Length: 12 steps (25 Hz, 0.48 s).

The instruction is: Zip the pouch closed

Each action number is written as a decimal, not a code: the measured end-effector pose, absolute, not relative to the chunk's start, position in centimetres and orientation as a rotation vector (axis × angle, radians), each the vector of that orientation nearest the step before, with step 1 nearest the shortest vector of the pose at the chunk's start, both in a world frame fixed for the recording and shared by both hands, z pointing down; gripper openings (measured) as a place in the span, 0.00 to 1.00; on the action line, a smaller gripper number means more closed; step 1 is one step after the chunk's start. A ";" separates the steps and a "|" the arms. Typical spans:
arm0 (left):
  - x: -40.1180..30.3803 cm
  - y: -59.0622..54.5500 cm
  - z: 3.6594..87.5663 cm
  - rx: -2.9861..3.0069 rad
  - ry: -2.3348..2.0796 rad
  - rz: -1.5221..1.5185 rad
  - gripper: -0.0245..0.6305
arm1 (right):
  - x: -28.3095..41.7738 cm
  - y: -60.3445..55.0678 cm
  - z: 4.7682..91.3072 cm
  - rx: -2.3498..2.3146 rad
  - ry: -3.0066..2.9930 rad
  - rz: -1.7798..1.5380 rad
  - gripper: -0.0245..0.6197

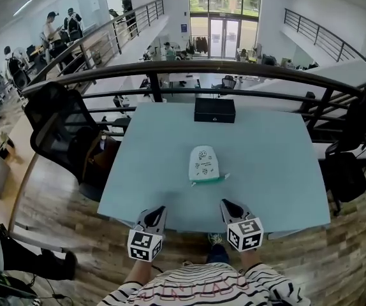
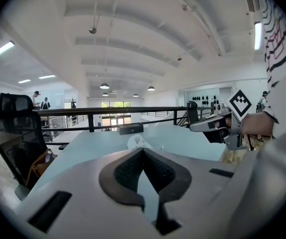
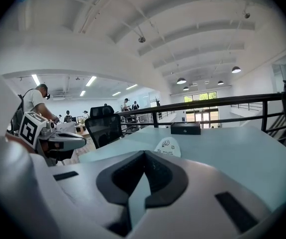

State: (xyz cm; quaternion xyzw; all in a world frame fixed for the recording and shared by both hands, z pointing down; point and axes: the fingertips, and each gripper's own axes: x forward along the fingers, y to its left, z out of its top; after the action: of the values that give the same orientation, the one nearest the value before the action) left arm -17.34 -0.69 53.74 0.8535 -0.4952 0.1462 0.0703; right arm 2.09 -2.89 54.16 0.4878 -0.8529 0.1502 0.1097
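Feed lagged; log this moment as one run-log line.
left gripper: shut, empty | right gripper: shut, empty | pouch: on table, untouched, beyond both | black box: far table edge

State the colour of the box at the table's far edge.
Black; the box shows best in the head view.

Beyond the jaw tips, the pouch (image 1: 204,164) is too small to tell whether it is zipped or to read its print. In the left gripper view those tips hide its near end.
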 end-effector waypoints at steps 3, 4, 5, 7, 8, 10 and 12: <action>-18.2 0.1 53.7 2.560 -1.505 0.429 0.07 | 1.2 -2.5 53.7 1.433 -2.528 0.430 0.08; -18.4 0.4 53.6 2.559 -1.507 0.425 0.07 | 1.0 -2.3 53.7 1.431 -2.532 0.429 0.08; -18.6 0.6 53.6 2.558 -1.507 0.420 0.07 | 0.7 -2.2 53.6 1.431 -2.534 0.430 0.08; -18.8 1.1 53.5 2.554 -1.508 0.408 0.07 | 0.4 -1.9 53.7 1.431 -2.535 0.433 0.08; -18.8 1.3 53.5 2.554 -1.509 0.404 0.07 | 0.4 -1.8 53.7 1.433 -2.534 0.437 0.08; -18.8 1.8 53.5 2.553 -1.513 0.399 0.07 | 0.4 -1.7 53.9 1.445 -2.533 0.452 0.08; -18.9 2.0 53.6 2.548 -1.518 0.404 0.07 | 0.4 -1.7 54.0 1.455 -2.531 0.464 0.08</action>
State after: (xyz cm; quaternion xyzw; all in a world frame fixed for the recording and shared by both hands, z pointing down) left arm -18.90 2.03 53.62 0.8488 -0.5058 0.1346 0.0741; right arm 0.36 -1.72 54.01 0.4900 -0.8526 0.1563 0.0925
